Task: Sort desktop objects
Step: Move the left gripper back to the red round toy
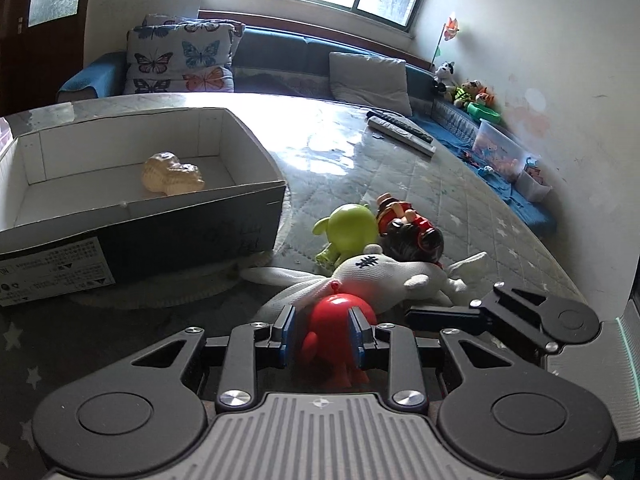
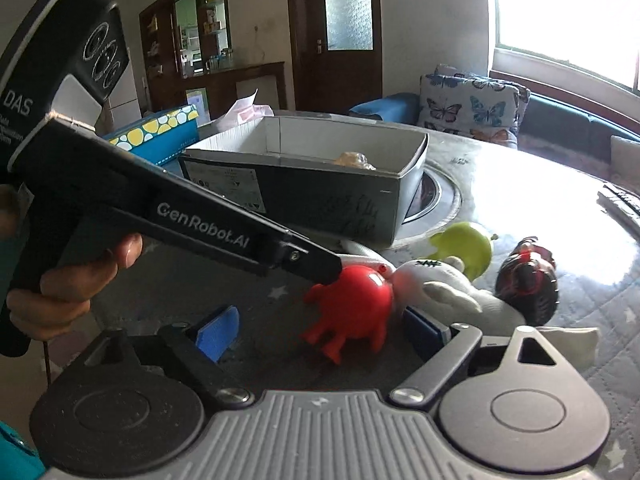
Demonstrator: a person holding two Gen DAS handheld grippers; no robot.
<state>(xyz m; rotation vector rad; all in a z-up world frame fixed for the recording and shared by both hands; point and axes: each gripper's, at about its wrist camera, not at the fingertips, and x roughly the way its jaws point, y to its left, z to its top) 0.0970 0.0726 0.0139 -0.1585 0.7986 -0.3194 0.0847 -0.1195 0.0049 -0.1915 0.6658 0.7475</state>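
Note:
My left gripper [image 1: 322, 330] is shut on a red round toy figure [image 1: 338, 320], low over the table; the same red toy shows in the right wrist view [image 2: 352, 304] with the left gripper's finger [image 2: 312, 264] against it. My right gripper [image 2: 324, 334] is open and empty, just in front of the red toy. Behind the red toy lie a white plush toy [image 1: 384, 276], a green alien figure [image 1: 350, 232] and a red-and-black doll [image 1: 412, 228]. An open cardboard box [image 1: 160, 236] at the left holds a tan toy [image 1: 172, 174].
The round table [image 1: 460, 184] has a quilted cover. Remote controls [image 1: 400, 130] lie at its far right edge. A sofa with butterfly cushions [image 1: 180, 60] and a storage bin [image 1: 500, 152] stand behind. A blue dotted box [image 2: 160, 132] sits left of the cardboard box.

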